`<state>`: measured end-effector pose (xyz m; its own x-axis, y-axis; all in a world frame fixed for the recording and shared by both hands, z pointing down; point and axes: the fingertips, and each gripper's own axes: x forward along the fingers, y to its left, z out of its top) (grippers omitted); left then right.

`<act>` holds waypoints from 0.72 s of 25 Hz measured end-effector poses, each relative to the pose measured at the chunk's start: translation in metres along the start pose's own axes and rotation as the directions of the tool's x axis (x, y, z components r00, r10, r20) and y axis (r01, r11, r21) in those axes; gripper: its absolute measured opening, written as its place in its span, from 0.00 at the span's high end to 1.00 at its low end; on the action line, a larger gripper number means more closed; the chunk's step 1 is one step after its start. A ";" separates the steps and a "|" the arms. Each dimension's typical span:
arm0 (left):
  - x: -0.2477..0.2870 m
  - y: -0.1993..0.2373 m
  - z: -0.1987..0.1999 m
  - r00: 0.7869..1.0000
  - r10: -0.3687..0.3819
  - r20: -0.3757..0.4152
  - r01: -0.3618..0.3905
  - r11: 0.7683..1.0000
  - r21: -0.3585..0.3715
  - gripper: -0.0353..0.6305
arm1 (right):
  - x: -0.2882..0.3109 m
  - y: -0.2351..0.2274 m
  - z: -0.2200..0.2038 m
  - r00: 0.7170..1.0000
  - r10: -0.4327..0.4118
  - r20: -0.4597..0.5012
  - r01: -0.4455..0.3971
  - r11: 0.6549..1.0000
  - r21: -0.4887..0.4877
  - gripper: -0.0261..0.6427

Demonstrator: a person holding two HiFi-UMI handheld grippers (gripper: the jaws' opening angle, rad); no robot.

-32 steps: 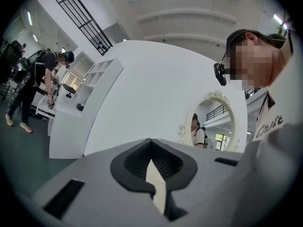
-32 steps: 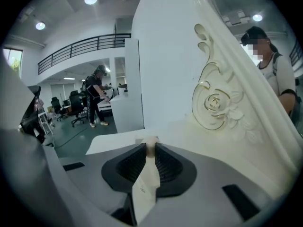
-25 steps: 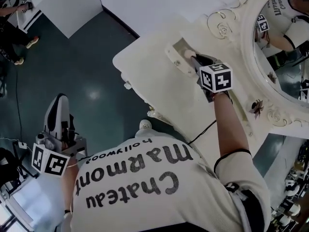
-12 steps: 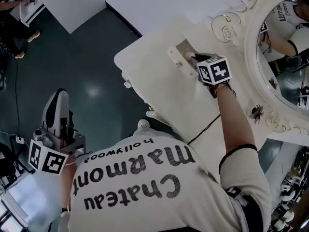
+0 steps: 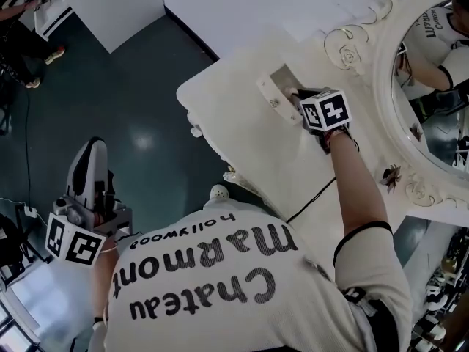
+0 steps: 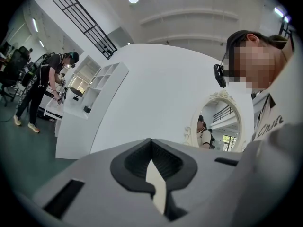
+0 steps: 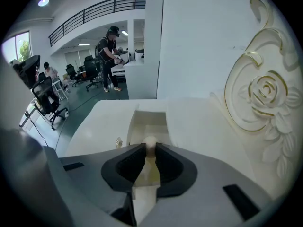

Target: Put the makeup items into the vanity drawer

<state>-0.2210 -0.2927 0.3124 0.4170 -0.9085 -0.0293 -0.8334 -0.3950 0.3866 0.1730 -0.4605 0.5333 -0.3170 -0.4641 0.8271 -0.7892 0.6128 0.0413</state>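
Note:
The cream vanity (image 5: 234, 130) has a small drawer (image 5: 281, 78) open in its top, its front panel with a knob (image 5: 272, 103) pulled out toward me. My right gripper (image 5: 296, 94) hovers right at the drawer's near end, shut on a cream, round-tipped makeup item (image 7: 149, 144). In the right gripper view the item's tip pokes out between the pads of my right gripper (image 7: 149, 150), over the open drawer (image 7: 147, 122). My left gripper (image 5: 89, 152) hangs low beside my body over the floor, away from the vanity. The left gripper (image 6: 151, 148) has its jaws closed with nothing in them.
An oval mirror (image 5: 432, 72) in an ornate frame with a carved rose (image 7: 265, 96) stands just right of the drawer. A black cable (image 5: 311, 200) trails off the vanity's near edge. White partitions (image 5: 110, 6) and dark floor (image 5: 132, 108) lie to the left; people (image 7: 110, 56) work farther off.
The right gripper has shifted slightly at the drawer's near end, still holding the cream item. The left gripper has stayed low at my side.

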 end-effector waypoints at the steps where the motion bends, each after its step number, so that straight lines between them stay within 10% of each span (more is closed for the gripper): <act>1: 0.000 0.000 0.000 1.000 0.000 0.001 0.000 1.000 0.000 0.94 | 0.001 0.000 0.001 1.000 0.003 -0.001 -0.003 1.000 0.002 0.84; 18: 0.000 0.005 0.005 1.000 0.018 0.023 -0.018 1.000 0.002 0.94 | 0.004 0.002 0.007 0.999 0.044 -0.019 -0.043 0.996 0.081 0.81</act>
<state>-0.2266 -0.2949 0.3100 0.3940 -0.9181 -0.0433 -0.8414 -0.3792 0.3849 0.1662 -0.4655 0.5326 -0.3416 -0.4242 0.8387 -0.8147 0.5785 -0.0392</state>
